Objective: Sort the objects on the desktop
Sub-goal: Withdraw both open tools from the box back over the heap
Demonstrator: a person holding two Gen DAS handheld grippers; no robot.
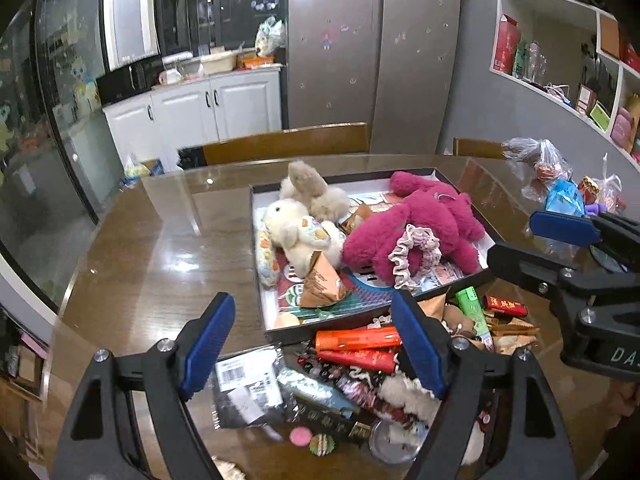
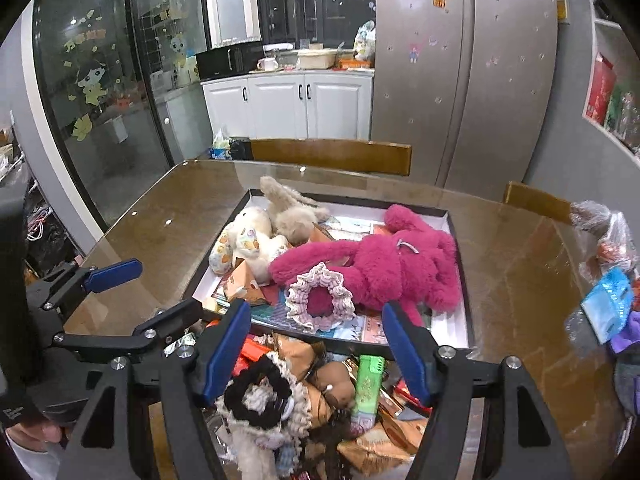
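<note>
A black tray with a white inside lies mid-table. In it are a magenta plush, a cream rabbit plush, a beige plush, a pink frilly scrunchie and several flat packets. In front of the tray is a loose pile with orange tubes, a green tube and a barcoded bag. My left gripper hangs open above this pile, holding nothing. My right gripper is open too, above a black-and-white scrunchie and the green tube. Each gripper shows in the other's view.
Plastic bags of snacks and a blue packet lie at the table's right edge. Two wooden chair backs stand behind the glossy brown table. A fridge and white cabinets are beyond.
</note>
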